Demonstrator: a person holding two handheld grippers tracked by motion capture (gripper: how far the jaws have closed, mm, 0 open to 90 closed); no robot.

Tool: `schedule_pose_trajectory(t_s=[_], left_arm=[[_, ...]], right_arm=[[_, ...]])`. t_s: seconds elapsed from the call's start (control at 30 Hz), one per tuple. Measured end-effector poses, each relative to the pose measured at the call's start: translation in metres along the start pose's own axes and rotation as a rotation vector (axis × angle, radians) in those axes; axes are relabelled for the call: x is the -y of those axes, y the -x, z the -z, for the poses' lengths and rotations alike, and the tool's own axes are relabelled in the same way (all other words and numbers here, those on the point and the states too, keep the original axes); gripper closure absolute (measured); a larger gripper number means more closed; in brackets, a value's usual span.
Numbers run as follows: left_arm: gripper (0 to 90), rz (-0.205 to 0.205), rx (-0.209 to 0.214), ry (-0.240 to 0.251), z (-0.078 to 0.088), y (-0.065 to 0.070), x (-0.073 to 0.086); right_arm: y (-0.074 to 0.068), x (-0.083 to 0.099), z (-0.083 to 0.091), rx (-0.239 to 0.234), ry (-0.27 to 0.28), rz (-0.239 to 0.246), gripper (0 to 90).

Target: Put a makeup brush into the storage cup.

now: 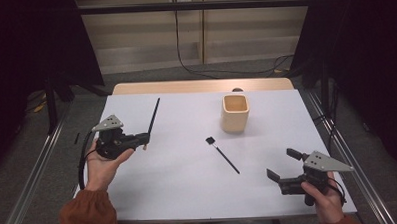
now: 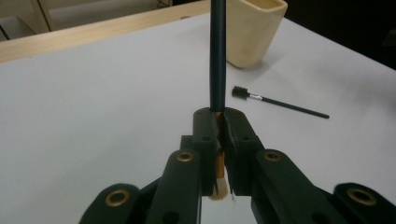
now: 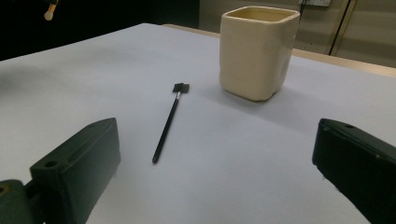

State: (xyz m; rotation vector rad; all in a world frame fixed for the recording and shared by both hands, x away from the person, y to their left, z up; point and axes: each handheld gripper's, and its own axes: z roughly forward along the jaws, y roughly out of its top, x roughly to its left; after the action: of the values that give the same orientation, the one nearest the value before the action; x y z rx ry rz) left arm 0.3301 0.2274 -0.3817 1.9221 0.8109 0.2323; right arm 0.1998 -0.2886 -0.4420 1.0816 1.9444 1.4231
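White-topped bench [image 1: 189,177] with a cream square cup [image 1: 235,113] upper right of centre and a small black brush [image 1: 222,154] lying loose mid-frame below it. Left gripper [image 1: 143,140] at the left has its fingers [image 2: 205,135] pinching a long dark brush [image 1: 153,116], handle pointing up-frame. Right gripper [image 1: 282,164], lower right, sits spread wide, holding nothing.
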Motion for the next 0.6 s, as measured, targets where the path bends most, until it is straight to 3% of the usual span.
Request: schedule_pose_trajectory(t_s=[0.23, 0.6], left_arm=[[84.2, 0.047, 0.026, 0.073, 0.0049, -0.0009, 0.0010], [84.2, 0.015, 0.036, 0.104, 0.0074, 0.0074, -0.0014]], right_arm=[[0.0014, 0.0000, 0.0006, 0.000, 0.006, -0.024, 0.2], [0.0009, 0.0000, 0.0006, 0.001, 0.003, -0.020, 0.4]])
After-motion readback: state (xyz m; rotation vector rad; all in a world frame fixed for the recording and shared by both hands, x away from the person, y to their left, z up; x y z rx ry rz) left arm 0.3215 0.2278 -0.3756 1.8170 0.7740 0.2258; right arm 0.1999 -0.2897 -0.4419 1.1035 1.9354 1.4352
